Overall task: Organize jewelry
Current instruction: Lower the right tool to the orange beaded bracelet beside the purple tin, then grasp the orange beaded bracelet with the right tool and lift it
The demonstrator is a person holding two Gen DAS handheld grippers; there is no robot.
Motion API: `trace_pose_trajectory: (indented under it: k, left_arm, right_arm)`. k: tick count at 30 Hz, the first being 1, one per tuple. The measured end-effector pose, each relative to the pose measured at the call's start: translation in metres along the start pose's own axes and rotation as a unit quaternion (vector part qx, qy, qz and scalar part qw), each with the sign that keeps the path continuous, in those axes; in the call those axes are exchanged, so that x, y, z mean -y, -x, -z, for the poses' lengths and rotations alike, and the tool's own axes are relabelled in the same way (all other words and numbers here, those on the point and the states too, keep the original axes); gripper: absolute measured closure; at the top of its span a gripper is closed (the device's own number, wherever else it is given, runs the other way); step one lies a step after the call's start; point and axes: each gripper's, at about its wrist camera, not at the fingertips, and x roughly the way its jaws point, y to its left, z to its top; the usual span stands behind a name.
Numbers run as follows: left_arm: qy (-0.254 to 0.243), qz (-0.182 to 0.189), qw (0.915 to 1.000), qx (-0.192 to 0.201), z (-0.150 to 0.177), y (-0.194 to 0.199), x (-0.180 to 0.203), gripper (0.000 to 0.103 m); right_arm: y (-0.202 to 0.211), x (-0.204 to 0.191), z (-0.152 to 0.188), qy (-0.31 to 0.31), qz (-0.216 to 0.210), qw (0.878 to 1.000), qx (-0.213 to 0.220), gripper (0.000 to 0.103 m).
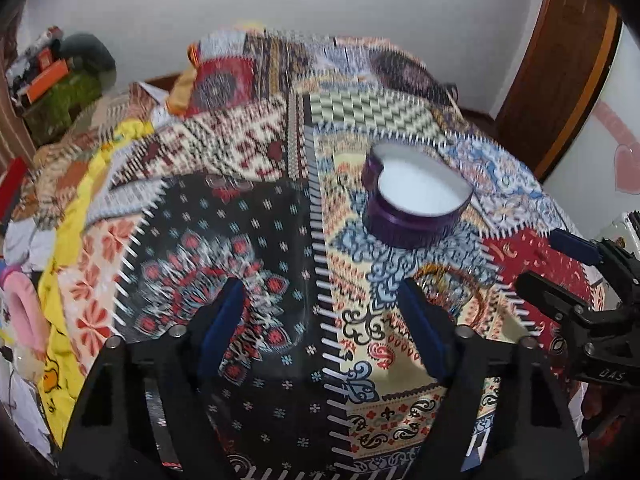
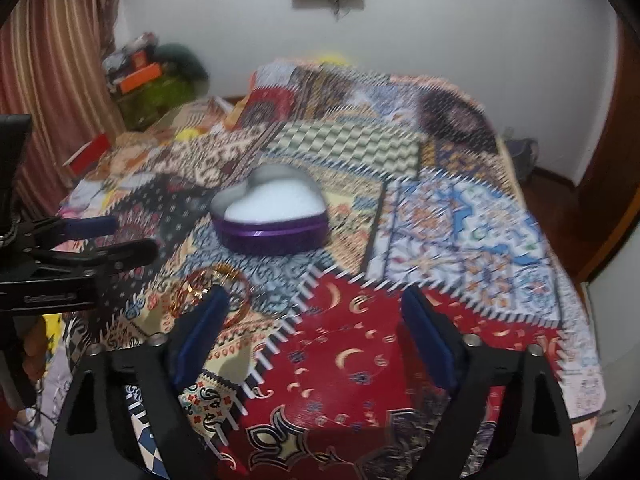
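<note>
So the thing to watch is the bangles (image 2: 214, 294), a small pile of red and gold rings lying flat on the bed (image 2: 472, 220), just in front of the purple heart box (image 2: 272, 220). The box is the landmark here: it sits open, with its white inside showing and no lid on it. The bangles lie on the near side of the box, close to it but not touching it. In the right wrist view they show up low and to the left, partly behind the left blue pad (image 2: 202, 340) of the right hand-held gripper (image 2: 316, 344). In the left wrist view the bangles (image 1: 460, 288) lie low and to the right, just past the right blue pad (image 1: 422, 332) of the left hand-held gripper (image 1: 324, 332). So the pile sits between the two hands, in front of both, and it is hard to say which is nearer. The rings are round, so they have no long side to line up with; they just lie flat, stacked a bit unevenly. I think the next move is to pick them up and drop them in the box (image 1: 416, 200), a short way farther on. Both hand-held grippers have their pads spread well apart. Nothing is between them but the patterned bed cover. Neither one holds or touches anything. The pictures are blurry, so I cannot count the rings.
</note>
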Motion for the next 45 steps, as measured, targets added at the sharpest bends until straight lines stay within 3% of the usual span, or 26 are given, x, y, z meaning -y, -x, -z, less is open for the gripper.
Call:
trace_pose_trajectory:
  k: [5, 8, 15, 19, 26, 36, 45]
  left_arm:
    - [-0.01, 0.029, 0.9995, -0.01, 0.001, -0.007, 0.006, 0.037]
    - [-0.021, 0.031, 0.9993, -0.007, 0.002, -0.007, 0.012, 0.047]
    - [-0.018, 0.034, 0.9992, -0.007, 0.001, -0.009, 0.016, 0.055]
    - [-0.011, 0.057, 0.9982, -0.013, 0.001, -0.01, 0.016, 0.07]
    - [-0.006, 0.084, 0.9961, -0.026, 0.005, -0.014, 0.02, 0.084]
    - [-0.011, 0.099, 0.9945, -0.033, 0.008, -0.021, 0.026, 0.098]
    - [-0.017, 0.093, 0.9954, -0.017, 0.002, -0.016, 0.03, 0.101]
  right_arm:
    - [-0.014, 0.002, 0.002, 0.001, -0.018, 1.0, -0.024, 0.037]
    - [-0.022, 0.002, 0.002, 0.002, -0.022, 0.999, -0.039, 0.048]
    - [-0.026, 0.0, -0.001, 0.021, -0.032, 0.998, -0.045, 0.055]
    - [-0.029, -0.005, -0.004, 0.031, -0.045, 0.997, -0.05, 0.064]
    - [-0.033, -0.013, -0.003, 0.049, -0.049, 0.996, -0.055, 0.083]
    - [-0.016, -0.014, -0.004, 0.041, -0.053, 0.997, -0.036, 0.083]
    - [-0.005, 0.0, -0.006, -0.001, -0.048, 0.999, -0.022, 0.083]
